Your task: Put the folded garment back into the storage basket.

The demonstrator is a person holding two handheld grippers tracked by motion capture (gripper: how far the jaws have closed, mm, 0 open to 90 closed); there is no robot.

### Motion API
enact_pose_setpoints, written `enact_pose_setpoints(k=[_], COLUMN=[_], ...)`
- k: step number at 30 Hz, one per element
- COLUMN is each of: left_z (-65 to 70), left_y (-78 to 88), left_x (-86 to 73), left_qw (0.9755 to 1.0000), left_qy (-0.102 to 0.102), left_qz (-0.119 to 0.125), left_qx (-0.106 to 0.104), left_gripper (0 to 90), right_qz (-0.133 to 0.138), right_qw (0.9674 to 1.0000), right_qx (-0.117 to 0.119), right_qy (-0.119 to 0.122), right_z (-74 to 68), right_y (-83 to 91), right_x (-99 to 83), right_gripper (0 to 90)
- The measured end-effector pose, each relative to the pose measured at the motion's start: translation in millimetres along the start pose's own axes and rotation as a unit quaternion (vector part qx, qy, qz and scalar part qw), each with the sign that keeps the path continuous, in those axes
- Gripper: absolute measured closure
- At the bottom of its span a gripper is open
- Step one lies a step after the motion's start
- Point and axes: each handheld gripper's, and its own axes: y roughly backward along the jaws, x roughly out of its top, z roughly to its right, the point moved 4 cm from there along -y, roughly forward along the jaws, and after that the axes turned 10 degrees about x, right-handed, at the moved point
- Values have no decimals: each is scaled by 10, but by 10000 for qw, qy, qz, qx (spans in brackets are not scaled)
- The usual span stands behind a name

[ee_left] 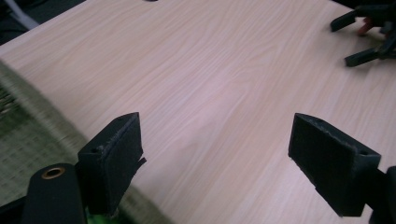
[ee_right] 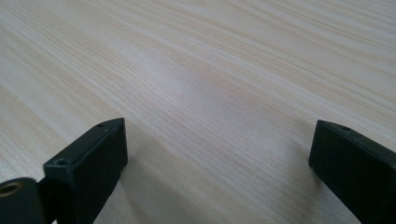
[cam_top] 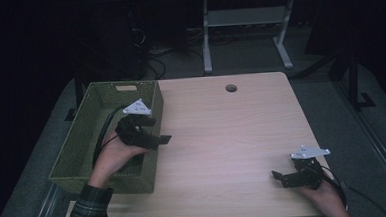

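Left tongs: spread wide and holding nothing, hovering over the right-hand wall of the basket, tips pointing out across the surface; in the left gripper view the woven rim lies just below the left jaw.
Right tongs: also spread and pinching nothing, low over the near right corner of the surface, tips pointing left toward the middle.
Basket: green woven, rectangular, sitting on the left edge of the surface; its inside is dark and partly covered by the left hand, so I cannot tell whether anything lies in it.
Why held so: the left tongs' place at the basket wall suggests work at the basket; the right tongs look parked aside, out of the way.
Surface: pale wood grain, bare between the two tongs.
Cable hole: one, near the far edge.
Count: two tongs, two hands, one basket, one surface.
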Motion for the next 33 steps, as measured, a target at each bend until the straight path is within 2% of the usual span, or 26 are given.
enact_pose_setpoints(k=[1, 3, 4, 5, 9, 10, 13, 14, 15, 17, 25, 26, 33], left_z=[0, 87, 177, 177, 322, 394, 465, 541, 541, 643, 825, 870, 938], left_y=[0, -47, -100, -100, -195, -253, -303, -366, -366, -457, -646, -714, -873], left_x=[0, 26, 45, 45, 76, 87, 90, 86, 86, 74, 35, 9, -94], left_qw=[10000, 10000, 9998, 9998, 9995, 9993, 9991, 9988, 9988, 9985, 9983, 9983, 9985], left_qy=[0, -56, -129, -129, -213, -233, -257, -281, -281, -326, -398, -405, -489], left_qz=[0, 14, -12, -12, 18, 62, 95, 124, 124, 105, 118, 129, 69], left_qx=[0, -41, -125, -125, -242, -269, -330, -391, -391, -436, -413, -398, -228], left_gripper=[171, 170, 171, 170, 170, 170, 170, 170, 166, 161, 152, 143, 129], right_qz=[0, 0, 0, 1, 0, 0, 1, 0, 0, 1, 0, -1, -3], right_qw=[10000, 10000, 10000, 10000, 10000, 10000, 10000, 10000, 10000, 10000, 10000, 10000, 10000], right_qx=[0, 0, 0, 0, 0, 0, 1, 1, 1, 0, 0, 0, 1], right_qy=[0, 0, 0, -1, -1, -2, -1, -1, -1, -2, -1, -1, -4], right_z=[0, 0, 0, 0, 0, 0, 0, 0, 0, 0, 0, 0, 0], right_y=[0, 0, 0, 0, 0, 0, 0, 0, 0, 0, 0, 0, 0], right_x=[0, 0, 0, 0, 0, 0, 0, 0, 0, 0, 0, 0, 0], right_gripper=[41, 41, 41, 41, 41, 42, 41, 42, 42, 41, 42, 42, 42])
